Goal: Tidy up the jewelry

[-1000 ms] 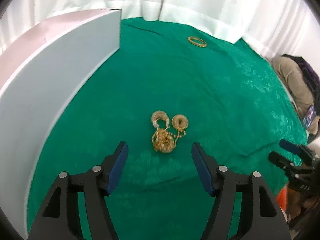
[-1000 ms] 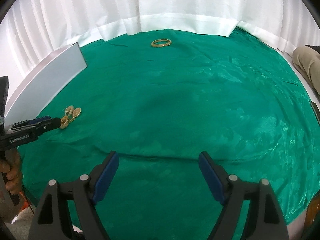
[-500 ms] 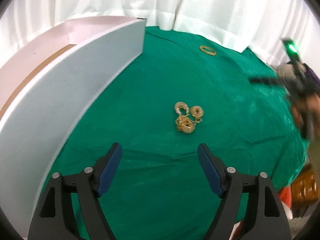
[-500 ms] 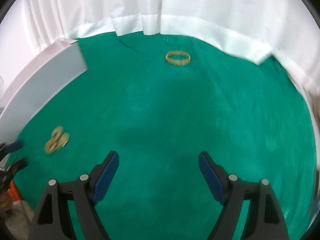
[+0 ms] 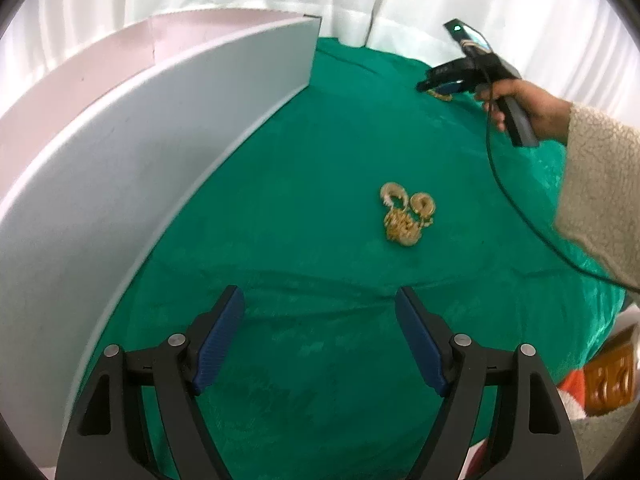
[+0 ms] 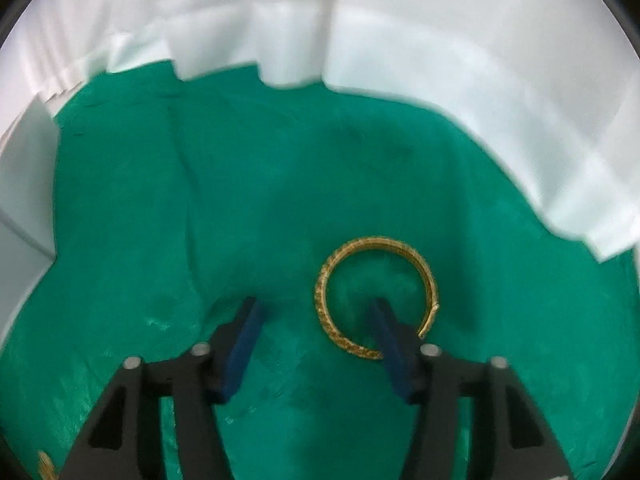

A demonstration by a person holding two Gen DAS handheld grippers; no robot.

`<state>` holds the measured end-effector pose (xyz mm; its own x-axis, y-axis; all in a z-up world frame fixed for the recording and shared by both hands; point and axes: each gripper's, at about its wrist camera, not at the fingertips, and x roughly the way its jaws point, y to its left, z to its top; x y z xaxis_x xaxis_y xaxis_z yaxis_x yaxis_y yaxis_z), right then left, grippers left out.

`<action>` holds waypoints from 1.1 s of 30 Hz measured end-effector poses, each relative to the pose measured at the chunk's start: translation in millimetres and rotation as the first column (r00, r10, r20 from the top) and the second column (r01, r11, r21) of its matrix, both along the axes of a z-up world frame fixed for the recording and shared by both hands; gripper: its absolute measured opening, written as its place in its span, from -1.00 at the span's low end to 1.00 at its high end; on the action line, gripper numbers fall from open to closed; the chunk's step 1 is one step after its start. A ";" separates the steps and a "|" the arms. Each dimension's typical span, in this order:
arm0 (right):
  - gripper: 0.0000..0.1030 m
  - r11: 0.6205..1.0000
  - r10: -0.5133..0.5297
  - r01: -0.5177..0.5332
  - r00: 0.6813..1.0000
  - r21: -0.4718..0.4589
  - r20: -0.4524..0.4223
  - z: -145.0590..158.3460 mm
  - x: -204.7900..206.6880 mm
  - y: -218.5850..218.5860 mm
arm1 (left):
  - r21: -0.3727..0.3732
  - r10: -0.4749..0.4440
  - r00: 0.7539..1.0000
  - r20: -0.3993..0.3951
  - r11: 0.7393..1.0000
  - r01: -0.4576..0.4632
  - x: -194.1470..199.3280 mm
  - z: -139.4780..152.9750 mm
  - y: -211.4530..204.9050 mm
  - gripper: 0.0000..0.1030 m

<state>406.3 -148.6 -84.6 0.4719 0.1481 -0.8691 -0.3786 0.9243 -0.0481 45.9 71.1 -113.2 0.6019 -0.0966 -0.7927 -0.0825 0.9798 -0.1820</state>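
A gold bangle [image 6: 376, 296] lies flat on the green cloth [image 6: 200, 220]. My right gripper [image 6: 316, 304] is open low over it: its right finger [image 6: 388, 332] reaches inside the ring, its left finger [image 6: 244, 336] is outside to the left. In the left wrist view the right gripper [image 5: 438, 86] is at the far right, over the bangle [image 5: 442, 96]. A tangled pile of gold earrings and chain [image 5: 406, 214] lies mid-cloth. My left gripper [image 5: 320, 320] is open and empty, well short of the pile.
A white open box [image 5: 140, 140] with a pink inside stands along the left of the cloth; its corner shows in the right wrist view [image 6: 24, 184]. White curtains [image 6: 360, 40] hang behind. The person's sleeved arm [image 5: 600, 184] and a cable [image 5: 520, 216] cross the right side.
My right gripper has moved far forward across the cloth to the bangle, and its jaws have narrowed. My left gripper has pulled back and swung left, away from the earring pile.
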 end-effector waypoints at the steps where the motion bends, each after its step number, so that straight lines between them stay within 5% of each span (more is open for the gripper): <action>1: -0.38 1.000 -0.020 0.020 1.000 0.011 -0.004 0.9 0.4 -4.6 | -0.003 -0.002 1.000 -0.003 1.000 0.002 -0.1 -1.4 0.9 0.54; 2: -0.68 0.999 -0.027 0.028 0.999 0.034 -0.024 1.3 -1.4 -10.2 | -0.004 -0.004 1.000 -0.008 1.000 0.004 0.3 -3.0 1.5 0.54; 5: -0.83 0.998 -0.013 0.017 0.997 0.057 -0.070 -0.4 -18.4 -20.6 | -0.003 -0.013 1.000 -0.012 1.000 0.012 2.1 -4.0 1.2 0.54; 18: -0.83 0.983 0.124 -0.095 0.975 0.159 -0.184 -17.4 -264.5 -25.7 | 0.011 -0.028 1.000 0.000 1.000 0.028 -11.5 3.1 -3.9 0.54; 21: -0.49 0.985 0.100 -0.086 0.991 0.153 -0.091 -11.7 -305.3 -22.8 | 0.024 -0.041 0.999 -0.004 0.999 0.041 -10.3 5.4 -2.9 0.55; 22: -0.07 0.983 0.091 -0.079 0.994 0.168 -0.066 -8.3 -313.0 -23.5 | 0.031 -0.045 0.999 -0.007 0.998 0.045 -10.7 6.9 -1.4 0.56; 23: 0.05 0.977 0.073 -0.065 0.997 0.202 -0.033 -2.7 -324.4 -27.7 | 0.042 -0.044 0.999 -0.007 0.998 0.045 -10.5 8.4 0.7 0.57; 27: 0.05 0.968 -0.003 -0.004 1.000 0.251 0.027 7.9 -355.2 -38.4 | 0.069 -0.028 0.999 0.018 0.997 0.027 -17.4 18.0 12.0 0.64; 33: 0.05 0.961 -0.045 0.034 0.998 0.274 0.034 5.9 -369.3 -60.8 | -0.007 -0.105 0.994 0.013 0.994 0.106 9.0 23.6 2.8 0.64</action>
